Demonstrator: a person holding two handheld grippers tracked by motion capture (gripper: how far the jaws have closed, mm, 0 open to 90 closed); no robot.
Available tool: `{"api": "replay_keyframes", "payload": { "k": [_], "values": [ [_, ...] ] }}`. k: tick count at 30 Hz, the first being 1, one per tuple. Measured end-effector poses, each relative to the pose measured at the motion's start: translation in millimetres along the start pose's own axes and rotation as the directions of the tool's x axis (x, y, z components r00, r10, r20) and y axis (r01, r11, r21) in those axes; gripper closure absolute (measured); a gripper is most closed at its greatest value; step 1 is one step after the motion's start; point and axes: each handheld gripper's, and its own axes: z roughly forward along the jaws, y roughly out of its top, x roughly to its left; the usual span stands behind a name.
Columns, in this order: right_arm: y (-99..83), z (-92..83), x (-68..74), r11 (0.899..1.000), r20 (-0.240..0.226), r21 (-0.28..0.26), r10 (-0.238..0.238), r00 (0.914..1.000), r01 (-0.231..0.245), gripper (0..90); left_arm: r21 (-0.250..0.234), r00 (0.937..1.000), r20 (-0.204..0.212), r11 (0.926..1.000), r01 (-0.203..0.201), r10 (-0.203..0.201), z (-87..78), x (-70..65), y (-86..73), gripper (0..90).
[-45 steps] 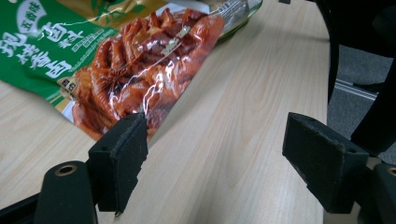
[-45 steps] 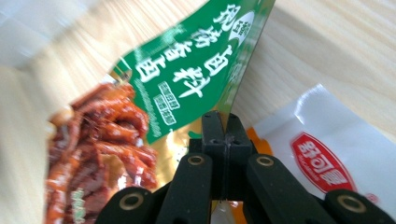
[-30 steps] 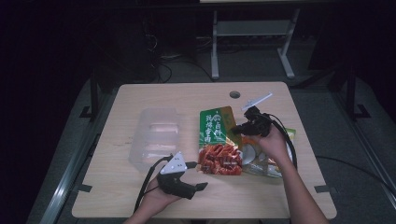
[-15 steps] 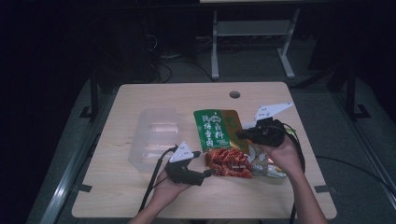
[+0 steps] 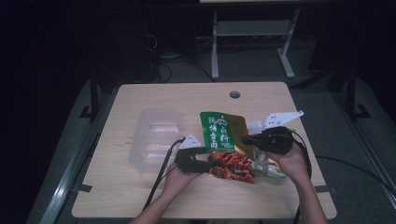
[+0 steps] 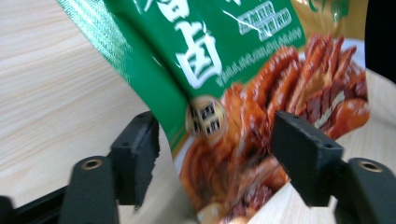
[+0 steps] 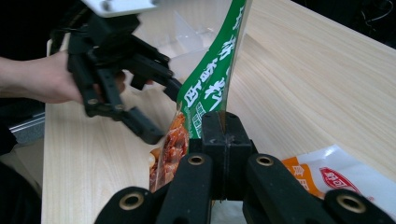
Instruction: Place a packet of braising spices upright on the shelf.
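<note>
A pale wood-grain surface (image 5: 140, 196) is seen beneath a glossy foil snack pouch (image 5: 219, 135), green above with white characters and printed below with red-brown sliced meat. A gold-yellow patch is shown at the pouch's right edge. Left of the pouch a clear, colourless plastic container (image 5: 152, 140) is seen. Right of the pouch an orange-and-white plastic packet (image 7: 336, 179) bearing a red label is shown. Both hand-held grippers, the left (image 6: 215, 154) and the right (image 7: 223, 130), are coloured matte black.

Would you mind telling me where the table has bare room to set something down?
Free: the far strip around the hole, and the near-left corner in front of the clear tub. Crowded: near right, with the green pouch, both grippers and another packet.
</note>
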Motion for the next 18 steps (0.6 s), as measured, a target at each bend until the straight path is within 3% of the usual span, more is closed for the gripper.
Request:
{"api": "replay_keyframes", "payload": {
  "k": [4,6,10,18],
  "values": [
    [-0.6,0.4,0.9,1.0,-0.002,0.004,-0.002,1.0,0.002,90.0,-0.001,0.9994,0.024,0.9997,0.024,-0.024,2.6,1.0,3.5,50.2],
    [-2.0,1.2,0.6,1.0,0.008,0.014,0.0,1.0,0.0,90.0,-0.007,0.9996,0.029,1.0,0.005,-0.004,1.6,2.5,4.3,61.1],
    [-3.9,1.8,-0.9,1.0,0.013,0.018,0.014,0.9998,-0.014,90.0,-0.016,0.9988,0.043,0.9995,0.027,-0.026,-0.7,-0.3,4.8,76.4],
    [-7.5,-1.3,-4.4,0.998,0.015,0.013,0.058,0.9982,-0.058,89.8,-0.029,0.9998,-0.009,0.9994,-0.018,0.018,-8.9,-10.2,5.3,85.3]
  ]
}}
